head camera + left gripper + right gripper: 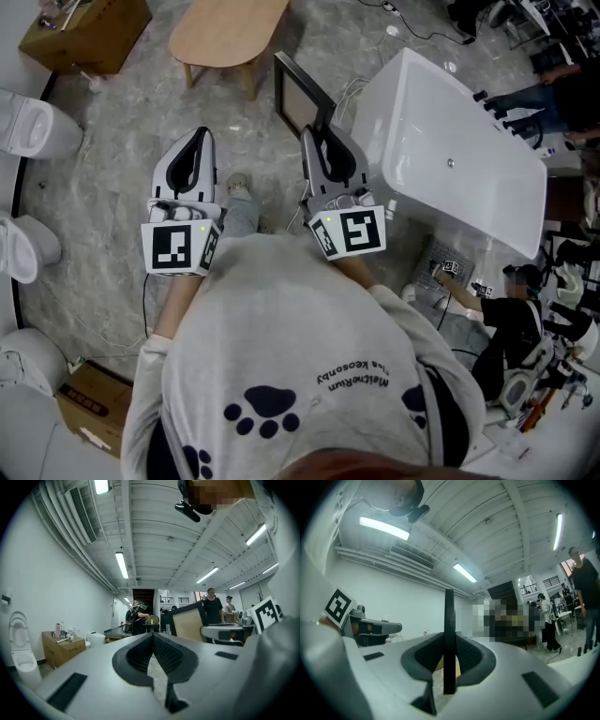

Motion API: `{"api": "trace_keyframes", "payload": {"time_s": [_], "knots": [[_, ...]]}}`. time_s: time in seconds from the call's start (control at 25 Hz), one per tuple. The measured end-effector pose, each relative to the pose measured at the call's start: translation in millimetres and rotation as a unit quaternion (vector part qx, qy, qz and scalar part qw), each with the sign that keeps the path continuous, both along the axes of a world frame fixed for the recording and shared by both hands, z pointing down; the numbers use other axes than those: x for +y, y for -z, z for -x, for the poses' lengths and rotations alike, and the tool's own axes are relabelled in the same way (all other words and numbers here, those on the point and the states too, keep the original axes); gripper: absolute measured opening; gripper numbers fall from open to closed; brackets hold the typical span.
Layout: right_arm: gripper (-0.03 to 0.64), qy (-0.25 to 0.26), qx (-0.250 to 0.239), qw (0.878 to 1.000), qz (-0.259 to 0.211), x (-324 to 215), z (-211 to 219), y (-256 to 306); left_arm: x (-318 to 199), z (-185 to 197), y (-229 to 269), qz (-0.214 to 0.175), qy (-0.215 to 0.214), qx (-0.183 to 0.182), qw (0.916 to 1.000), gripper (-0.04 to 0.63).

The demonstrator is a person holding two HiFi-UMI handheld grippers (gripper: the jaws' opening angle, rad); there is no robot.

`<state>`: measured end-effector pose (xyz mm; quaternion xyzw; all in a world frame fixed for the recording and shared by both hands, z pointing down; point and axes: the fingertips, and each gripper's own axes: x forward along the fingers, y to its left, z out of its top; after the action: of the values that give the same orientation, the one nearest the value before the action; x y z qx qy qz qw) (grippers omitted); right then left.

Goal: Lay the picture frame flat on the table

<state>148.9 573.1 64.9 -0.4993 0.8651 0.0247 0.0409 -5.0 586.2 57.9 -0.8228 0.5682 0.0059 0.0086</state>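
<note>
- Picture frame [298, 94]: dark border, pale panel. It is off the ground and stands on edge, tilted, over the floor [122, 187]. It rests on no surface.
- Grip: the right gripper [321, 141] has its jaws clenched on the frame's near edge. In the right gripper view the thin black edge runs straight up between the two pads, pinched on both sides.
- Left gripper [199, 141]: jaws closed on themselves with nothing between them. It is held level beside the right one, apart from the frame and taking no part in the carry.
- Bench [230, 33]: a low oval wooden top, beyond the frame and a little to its left in the head view, well apart from it. Its top looks bare where it shows.
- Around: a white tub [450, 141] is just right of the frame. A cardboard box [84, 33] is at far left, and a toilet [33, 127] stands along the left wall.
- Progress, my read: the pick-up is done and the frame is in hand and in transit. Left to do: carry it over the bench, tip it from on-edge to face-flat, set it down and let go.
</note>
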Motion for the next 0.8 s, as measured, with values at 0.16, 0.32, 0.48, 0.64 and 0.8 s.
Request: {"api": "trace_keyframes", "payload": {"time_s": [0.16, 0.32, 0.48, 0.64, 0.8], "knots": [[0.078, 0.001, 0.001, 1.000, -0.002, -19, 11, 0, -18, 12, -3, 0.001, -0.002, 0.004, 1.0000, 0.011], [0.078, 0.003, 0.002, 1.000, -0.005, -48, 22, 0, -48, 24, -5, -0.001, -0.002, 0.011, 0.9999, 0.011], [0.078, 0.002, 0.004, 1.000, -0.004, -91, 38, 1, -93, 39, -5, 0.001, -0.008, 0.014, 0.9999, 0.011], [0.078, 0.002, 0.003, 1.000, 0.001, -130, 55, 1, -134, 55, -7, 0.007, -0.014, 0.019, 0.9997, 0.011], [0.078, -0.011, 0.002, 1.000, 0.007, -167, 68, -1, -174, 70, -11, 0.014, -0.028, 0.021, 0.9993, 0.011]]}}
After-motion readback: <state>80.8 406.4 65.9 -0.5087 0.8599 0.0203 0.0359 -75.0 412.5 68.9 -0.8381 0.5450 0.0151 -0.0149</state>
